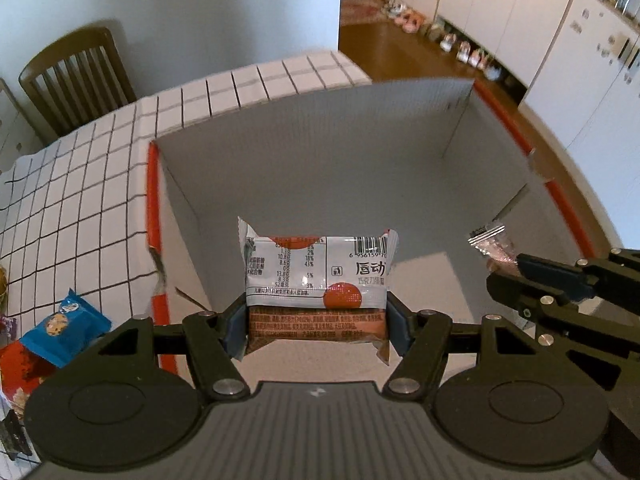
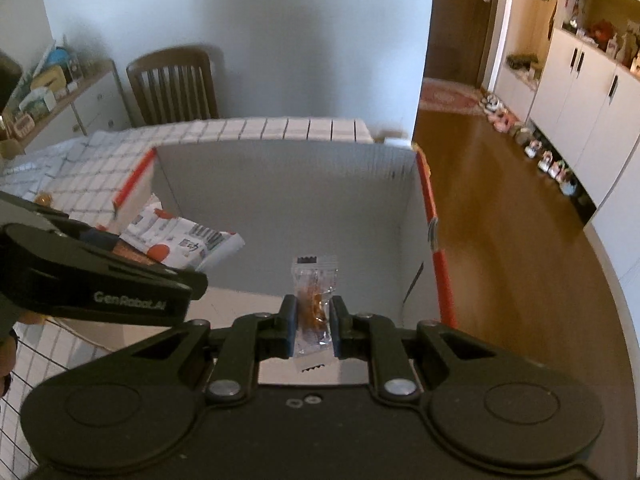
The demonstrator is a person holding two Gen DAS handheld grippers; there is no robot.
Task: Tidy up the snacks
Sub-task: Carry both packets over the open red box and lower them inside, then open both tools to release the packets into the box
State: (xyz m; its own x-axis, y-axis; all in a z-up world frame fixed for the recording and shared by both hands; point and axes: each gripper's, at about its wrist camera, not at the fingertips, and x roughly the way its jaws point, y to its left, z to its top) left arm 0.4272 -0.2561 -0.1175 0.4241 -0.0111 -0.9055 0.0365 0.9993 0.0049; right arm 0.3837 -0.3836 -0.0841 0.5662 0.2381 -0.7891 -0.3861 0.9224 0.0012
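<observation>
Left gripper (image 1: 316,326) is clamped wide on a white-and-orange snack pack (image 1: 318,276), barcode starting 6 956159, over the open box (image 1: 280,168). Right gripper (image 2: 314,330), pinched nearly closed, holds a small clear candy sachet (image 2: 314,304) above that box; "GenRobot.AI" is printed on the left one's side.

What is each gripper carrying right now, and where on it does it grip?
The left gripper clamps a white-and-orange snack packet across its lower end. The right gripper pinches a small clear sachet by its lower half.

the left tongs (image 1: 316,320) gripped a white-and-orange snack packet (image 1: 318,280) over the open cardboard box (image 1: 280,160) at the worktop's (image 1: 80,184) right edge; the right tongs (image 1: 516,268) pinched a small clear packet (image 1: 492,242) alongside.
</observation>
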